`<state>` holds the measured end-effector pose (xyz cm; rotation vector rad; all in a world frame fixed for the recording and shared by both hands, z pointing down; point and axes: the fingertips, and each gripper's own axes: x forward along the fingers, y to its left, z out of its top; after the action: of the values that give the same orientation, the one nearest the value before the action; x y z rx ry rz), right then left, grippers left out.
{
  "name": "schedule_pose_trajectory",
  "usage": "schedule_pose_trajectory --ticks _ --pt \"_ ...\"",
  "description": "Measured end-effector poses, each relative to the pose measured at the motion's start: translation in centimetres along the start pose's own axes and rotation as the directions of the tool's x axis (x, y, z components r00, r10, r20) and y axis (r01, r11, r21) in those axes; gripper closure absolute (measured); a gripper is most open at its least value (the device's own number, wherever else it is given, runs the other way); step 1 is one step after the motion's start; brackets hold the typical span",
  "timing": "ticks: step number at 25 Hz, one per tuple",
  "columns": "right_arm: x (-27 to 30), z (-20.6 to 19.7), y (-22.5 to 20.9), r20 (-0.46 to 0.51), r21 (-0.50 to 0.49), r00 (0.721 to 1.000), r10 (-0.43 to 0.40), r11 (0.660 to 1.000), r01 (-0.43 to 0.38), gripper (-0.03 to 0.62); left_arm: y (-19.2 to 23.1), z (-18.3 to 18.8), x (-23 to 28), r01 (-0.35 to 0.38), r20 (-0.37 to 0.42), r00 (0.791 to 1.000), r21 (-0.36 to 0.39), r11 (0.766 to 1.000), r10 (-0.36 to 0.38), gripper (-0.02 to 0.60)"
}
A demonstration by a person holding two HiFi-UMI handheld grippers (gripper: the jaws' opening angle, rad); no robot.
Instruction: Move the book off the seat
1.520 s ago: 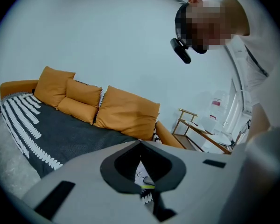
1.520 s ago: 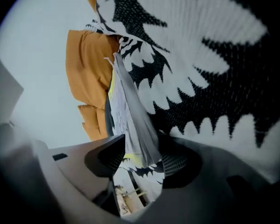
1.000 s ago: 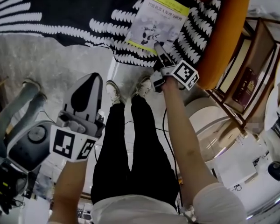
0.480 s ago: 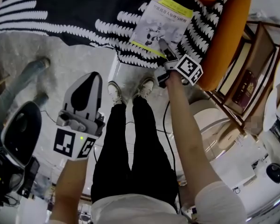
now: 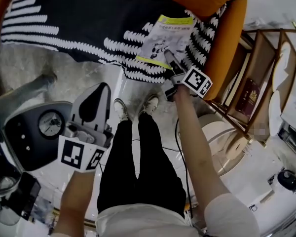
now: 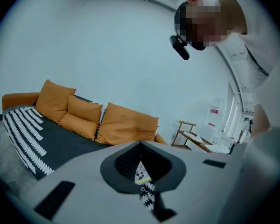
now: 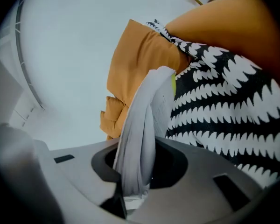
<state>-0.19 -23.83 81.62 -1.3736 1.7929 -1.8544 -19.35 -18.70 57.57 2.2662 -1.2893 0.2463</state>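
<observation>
The right tongs [image 5: 166, 54] had just been closing and pinched the book [image 5: 165, 37] by its near edge: grip made! The book hung over the seat [image 5: 79, 14] at its right end, beside the armrest [image 5: 228, 38]. The left tongs [image 5: 101, 89] were pressed together, empty. Carrying it clear remained.

Right gripper [image 5: 168, 56] jaws have just been closing onto the book [image 5: 164, 33].
</observation>
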Motion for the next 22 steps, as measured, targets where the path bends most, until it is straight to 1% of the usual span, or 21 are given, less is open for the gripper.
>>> schedule_pose_trajectory --ticks 5,8,11,14,17,22 --pt "-1.7 1.1 3.0 0.038 0.022 0.999 0.030 0.999 -0.031 0.493 -0.7 1.7 -0.9 0.006 0.027 1.000 0.001 1.000 -0.006 0.565" --pt "-3.0 1.5 4.8 0.038 -0.008 0.999 0.032 0.999 -0.032 0.493 -1.2 2.3 -1.7 0.008 0.037 0.999 0.002 1.000 -0.008 0.565" --pt "-4.1 1.5 7.5 0.039 -0.034 0.996 0.082 0.996 -0.081 0.493 -1.7 3.0 -2.6 0.014 0.047 0.999 0.013 1.000 -0.015 0.565" --pt "-5.4 1.7 10.2 0.035 -0.074 0.993 0.114 0.991 -0.111 0.493 -2.4 3.9 -3.4 0.019 0.063 0.998 0.030 0.999 -0.021 0.565" --pt "-7.0 1.9 13.2 0.037 -0.101 0.984 0.175 0.980 -0.170 0.493 -3.3 5.1 -4.3 0.023 0.079 0.997 0.038 0.999 -0.026 0.565" --pt "-9.8 1.8 17.6 0.047 -0.074 0.979 0.196 0.979 -0.192 0.491 -4.1 7.2 -5.9 0.030 0.096 0.995 0.043 0.999 -0.034 0.565"
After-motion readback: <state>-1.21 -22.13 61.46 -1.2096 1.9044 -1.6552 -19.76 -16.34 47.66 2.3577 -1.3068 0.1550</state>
